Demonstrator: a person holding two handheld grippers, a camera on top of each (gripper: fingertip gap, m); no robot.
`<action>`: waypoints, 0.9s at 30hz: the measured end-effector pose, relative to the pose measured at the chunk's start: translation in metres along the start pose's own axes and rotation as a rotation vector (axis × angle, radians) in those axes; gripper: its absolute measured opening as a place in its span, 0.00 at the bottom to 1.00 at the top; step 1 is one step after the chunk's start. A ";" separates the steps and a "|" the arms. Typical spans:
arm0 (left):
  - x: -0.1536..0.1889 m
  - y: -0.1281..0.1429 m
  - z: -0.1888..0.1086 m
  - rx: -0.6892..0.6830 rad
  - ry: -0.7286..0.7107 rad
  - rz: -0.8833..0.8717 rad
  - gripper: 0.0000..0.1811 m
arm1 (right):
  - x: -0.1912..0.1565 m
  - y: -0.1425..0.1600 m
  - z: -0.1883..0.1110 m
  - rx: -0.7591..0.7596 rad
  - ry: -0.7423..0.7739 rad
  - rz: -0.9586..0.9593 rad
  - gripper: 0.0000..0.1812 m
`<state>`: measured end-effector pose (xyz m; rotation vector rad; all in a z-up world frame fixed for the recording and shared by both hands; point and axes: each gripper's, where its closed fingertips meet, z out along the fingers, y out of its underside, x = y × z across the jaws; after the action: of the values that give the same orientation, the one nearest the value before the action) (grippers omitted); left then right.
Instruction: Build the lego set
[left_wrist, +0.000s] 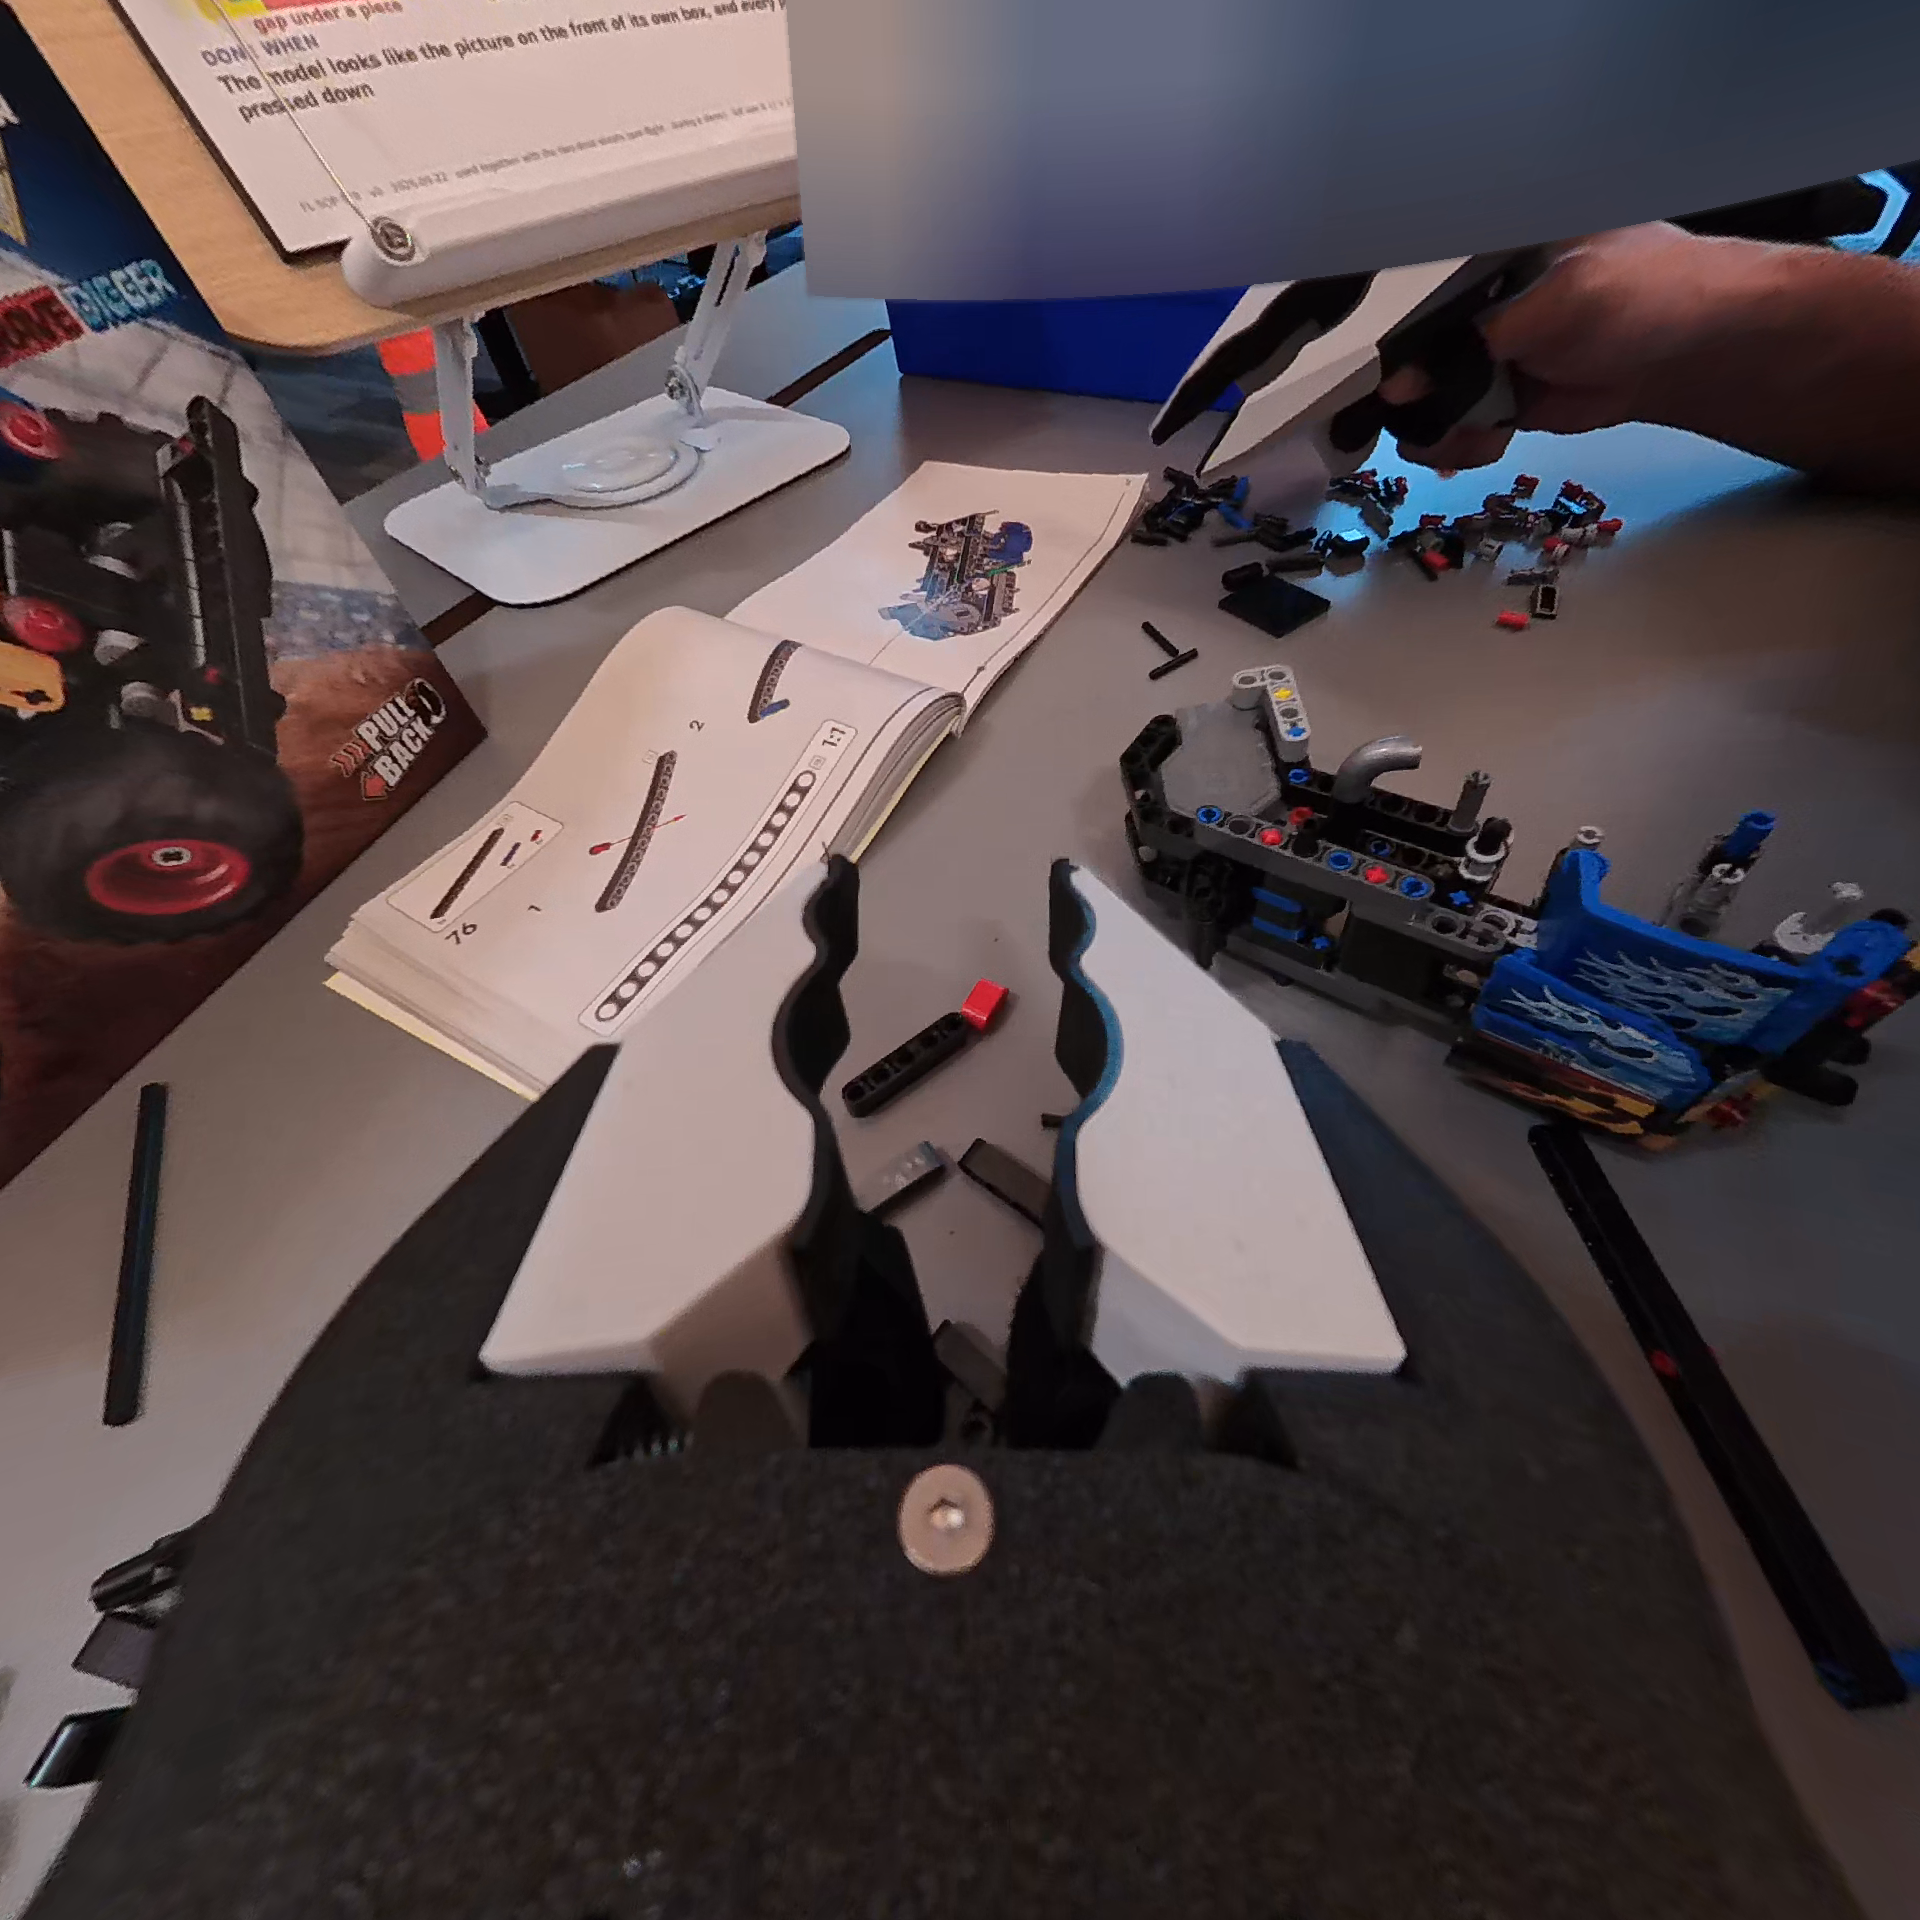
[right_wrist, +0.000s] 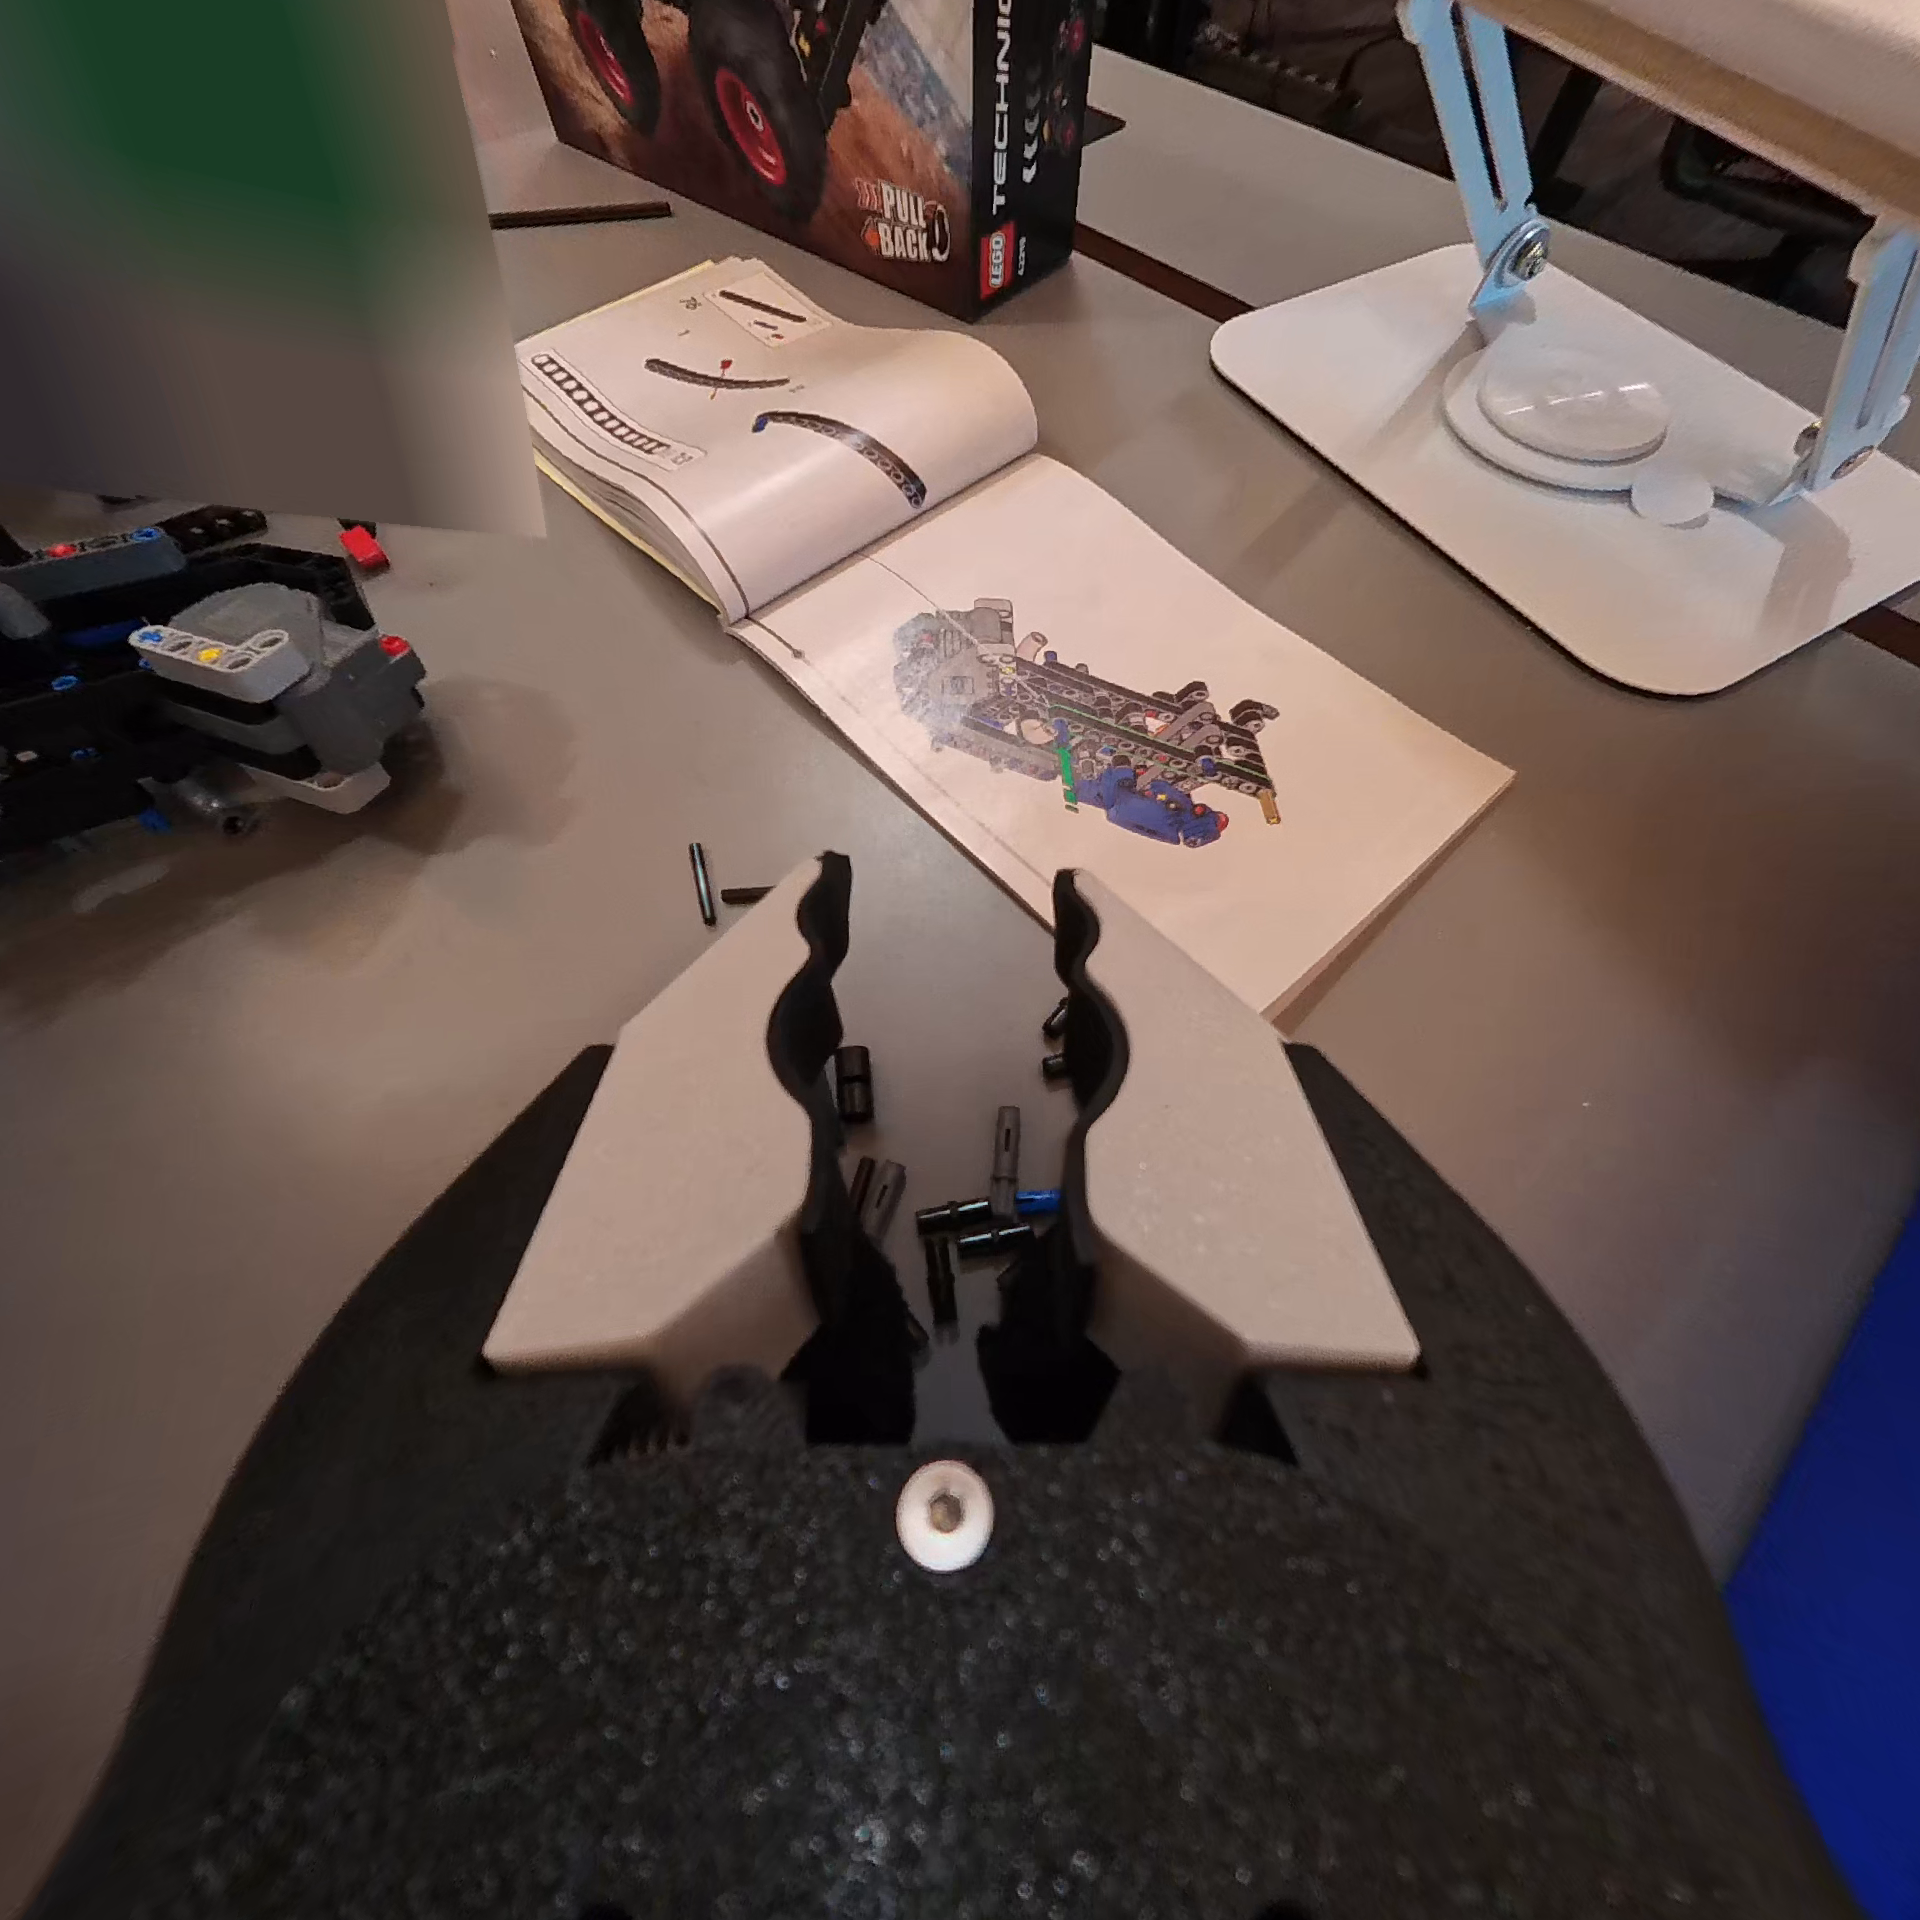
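My left gripper is open and empty, low over the grey table. A short black beam with a red piece at its end lies on the table between its fingers. The partly built black, grey and blue model sits to the right of it and shows at the left of the right wrist view. My right gripper is open and empty over several small black and grey pins. In the left wrist view it is held in a hand above the loose pile of parts.
The open instruction booklet lies mid-table. The set's box stands behind it, beside a white stand. A blue bin is at the back. A long black axle lies left, a long black beam right. Spacing between my two grippers at the tips: around 25 centimeters. The left tips stand about 20 centimeters off the long black axle. Look for it in the right wrist view too.
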<state>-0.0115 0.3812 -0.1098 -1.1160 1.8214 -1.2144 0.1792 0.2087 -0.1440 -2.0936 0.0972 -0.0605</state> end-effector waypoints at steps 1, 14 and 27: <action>0.000 0.001 0.001 -0.004 -0.002 0.001 0.19 | 0.000 0.001 0.001 -0.007 -0.003 0.003 0.21; 0.001 0.005 0.003 -0.020 0.000 0.016 0.19 | 0.002 0.009 0.005 -0.035 -0.005 0.016 0.21; -0.001 0.010 0.005 -0.035 -0.003 0.009 0.19 | 0.000 0.009 0.004 -0.035 0.001 0.000 0.21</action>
<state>-0.0098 0.3822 -0.1205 -1.1273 1.8497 -1.1795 0.1795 0.2080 -0.1534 -2.1290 0.0996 -0.0607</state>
